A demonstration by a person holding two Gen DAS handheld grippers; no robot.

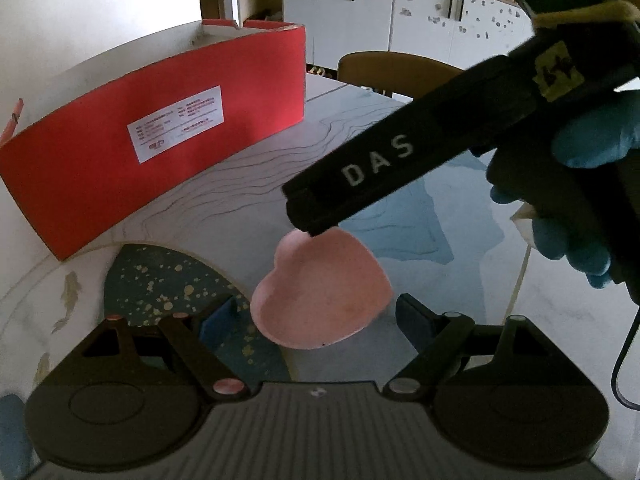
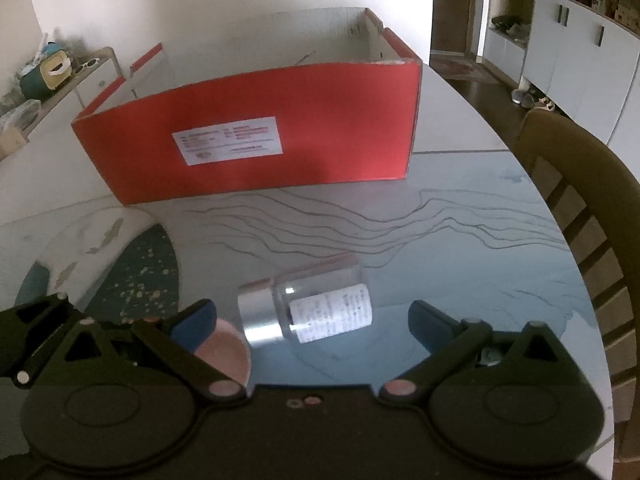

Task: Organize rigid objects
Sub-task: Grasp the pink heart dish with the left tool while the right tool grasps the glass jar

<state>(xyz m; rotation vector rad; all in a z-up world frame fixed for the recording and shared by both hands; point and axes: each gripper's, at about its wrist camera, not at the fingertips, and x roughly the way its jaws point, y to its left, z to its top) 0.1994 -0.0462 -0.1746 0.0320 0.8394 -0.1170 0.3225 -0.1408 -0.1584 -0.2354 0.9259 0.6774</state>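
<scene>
On table (image 1: 248, 184), pink heart-shaped dish (image 1: 324, 296)

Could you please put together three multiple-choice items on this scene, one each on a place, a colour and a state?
1. Where does the pink heart-shaped dish lie?
A. inside the red box
B. on the table, in front of the left gripper
C. on the chair

2. What colour is the outside of the cardboard box?
A. red
B. green
C. yellow

3. How does the clear jar with the silver lid rest?
A. upright
B. upside down on its lid
C. on its side

Answers:
1 B: the dish sits on the table just ahead of the open left gripper.
2 A: its long wall with the white label is red in both views.
3 C: the jar lies flat, lid pointing left, ahead of the open right gripper.
</scene>
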